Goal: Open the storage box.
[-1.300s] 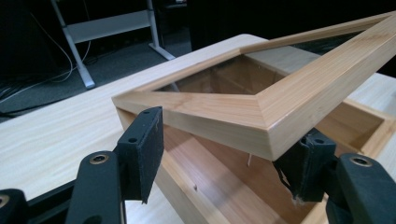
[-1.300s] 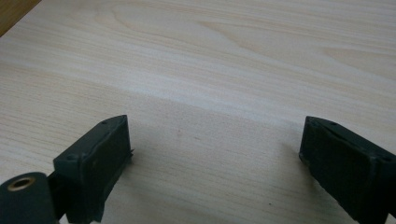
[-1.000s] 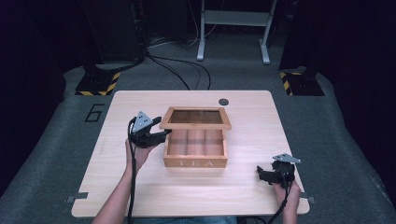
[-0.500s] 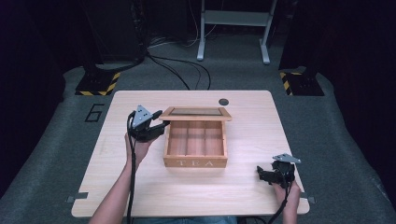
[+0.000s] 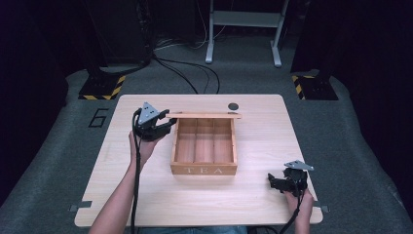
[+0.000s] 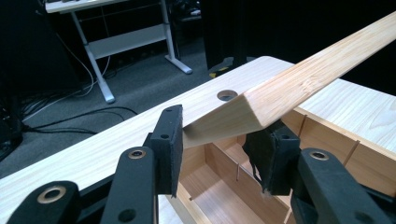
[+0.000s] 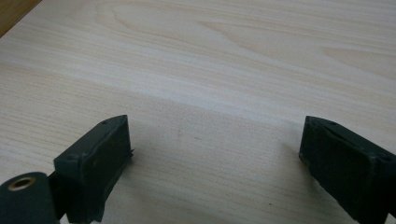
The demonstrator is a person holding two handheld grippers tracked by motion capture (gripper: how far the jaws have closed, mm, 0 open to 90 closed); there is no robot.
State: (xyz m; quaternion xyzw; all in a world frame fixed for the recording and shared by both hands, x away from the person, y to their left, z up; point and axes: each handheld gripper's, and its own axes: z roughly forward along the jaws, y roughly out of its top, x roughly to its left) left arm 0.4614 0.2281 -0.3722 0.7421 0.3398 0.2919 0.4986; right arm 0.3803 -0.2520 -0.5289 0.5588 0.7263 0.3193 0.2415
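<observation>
A wooden box marked TEA [image 5: 203, 169] stands mid-table, with three bare compartments inside. Its hinged lid [image 5: 204, 115] stands raised along the back edge and looks edge-on from the high view. My left gripper [image 5: 167, 126] is at the lid's left corner, shut on it. In the left gripper view the lid [image 6: 308, 77] runs up to the right from between the jaws of my left gripper [image 6: 217, 144], above the box's dividers [image 6: 224, 161]. My right gripper [image 5: 273, 183] rests open on the table near the front right; my right gripper [image 7: 215, 158] holds nothing, just bare wood between its jaws.
The light wooden table [image 5: 146, 204] has a round cable hole [image 5: 233, 106] behind the box. Around it lie grey carpet, black cables [image 5: 185, 73], a white desk frame [image 5: 243, 29] and two black stands with yellow-black tape [image 5: 102, 87].
My left gripper has swung the lid up and back from a half-open tilt to near upright. The right gripper has stayed in place.
</observation>
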